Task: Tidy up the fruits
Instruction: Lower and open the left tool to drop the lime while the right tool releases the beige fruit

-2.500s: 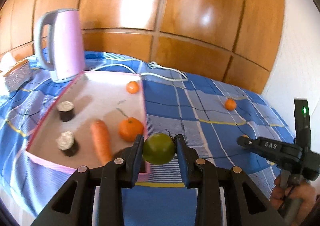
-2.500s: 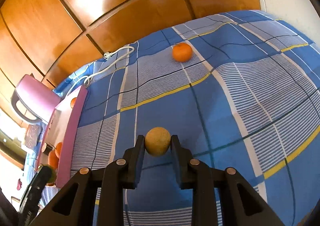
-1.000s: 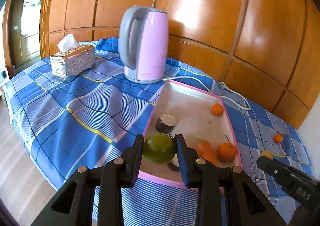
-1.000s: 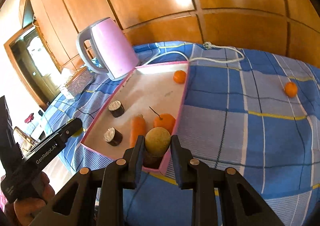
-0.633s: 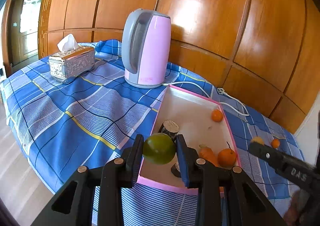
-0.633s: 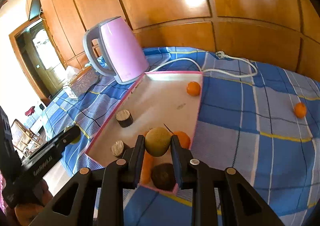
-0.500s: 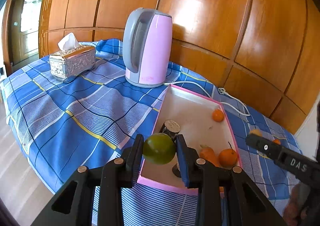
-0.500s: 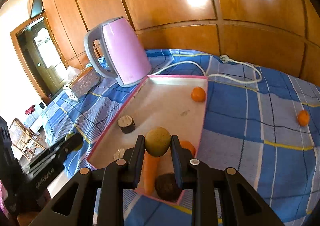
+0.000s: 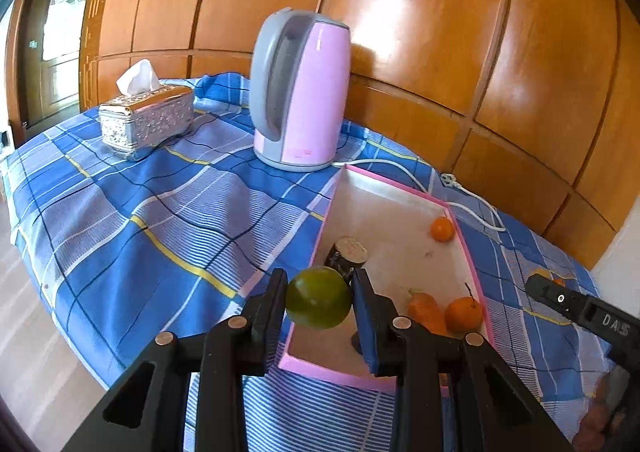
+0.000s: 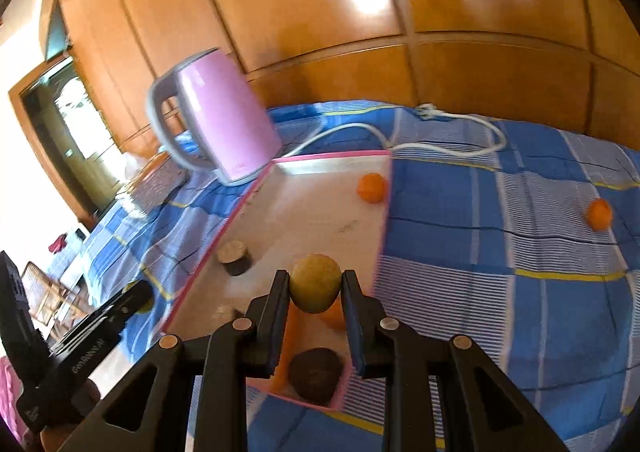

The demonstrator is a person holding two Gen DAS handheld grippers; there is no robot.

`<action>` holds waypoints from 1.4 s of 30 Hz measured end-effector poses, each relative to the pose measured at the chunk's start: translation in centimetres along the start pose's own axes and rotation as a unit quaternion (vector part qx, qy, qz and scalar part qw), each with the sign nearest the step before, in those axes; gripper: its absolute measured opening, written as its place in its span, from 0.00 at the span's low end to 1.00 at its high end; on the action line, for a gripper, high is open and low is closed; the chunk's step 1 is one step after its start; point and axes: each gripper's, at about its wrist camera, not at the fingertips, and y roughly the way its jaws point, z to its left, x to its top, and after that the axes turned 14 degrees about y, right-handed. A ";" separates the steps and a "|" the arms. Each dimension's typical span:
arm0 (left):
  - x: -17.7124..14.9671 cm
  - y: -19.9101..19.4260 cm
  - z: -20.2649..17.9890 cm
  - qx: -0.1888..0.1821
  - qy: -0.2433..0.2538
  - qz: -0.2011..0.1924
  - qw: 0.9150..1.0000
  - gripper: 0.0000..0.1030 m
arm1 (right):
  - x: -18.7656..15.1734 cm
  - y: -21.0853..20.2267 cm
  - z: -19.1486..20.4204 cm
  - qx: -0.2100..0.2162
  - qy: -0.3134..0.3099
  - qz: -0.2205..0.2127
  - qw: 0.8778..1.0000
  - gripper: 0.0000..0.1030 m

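Swung over the pink-rimmed tray (image 10: 382,211), right gripper (image 10: 315,284) pinches a matte tan round fruit (image 10: 315,282); left gripper (image 9: 319,302) clamps a glossy green one (image 9: 319,303).

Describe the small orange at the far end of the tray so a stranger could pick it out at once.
Start at the pink kettle on the blue checked cloth; the pink-rimmed tray lies just in front of it. The small orange sits alone near the tray's far end, against the rim on the side away from the kettle. The other orange in the tray is larger, stemmed and beside a carrot.
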 end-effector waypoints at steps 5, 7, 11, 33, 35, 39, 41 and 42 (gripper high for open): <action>0.5 0.2 -1.1 -0.012 0.013 -0.001 1.000 0.32 | 0.7 -0.8 -1.2 -0.008 0.018 -0.013 1.000 0.25; 0.7 0.4 -1.5 -0.015 0.021 0.001 1.000 0.32 | 0.8 -0.9 -1.2 -0.007 0.018 -0.013 1.000 0.25; 1.0 0.5 -1.9 -0.016 0.025 -0.001 1.000 0.32 | 0.5 -0.9 -0.9 -0.004 0.011 -0.012 1.000 0.25; 2.3 2.3 -2.6 -0.001 0.049 0.002 0.999 0.33 | -0.3 -0.1 0.9 0.019 -0.013 0.008 1.000 0.25; 2.4 2.4 -2.5 0.002 0.046 0.002 0.999 0.33 | -0.4 0.0 1.1 0.020 -0.014 0.011 1.000 0.25; 2.1 2.4 -2.2 0.012 0.041 0.006 0.999 0.47 | -0.8 0.4 1.6 0.024 -0.018 0.015 0.999 0.25; 1.7 2.3 -1.9 0.014 0.031 0.007 0.999 0.51 | -0.9 0.9 2.1 0.027 -0.019 0.020 0.999 0.25; 1.6 2.2 -1.7 0.016 0.028 0.009 0.999 0.52 | -0.9 1.1 2.3 0.028 -0.020 0.022 0.999 0.26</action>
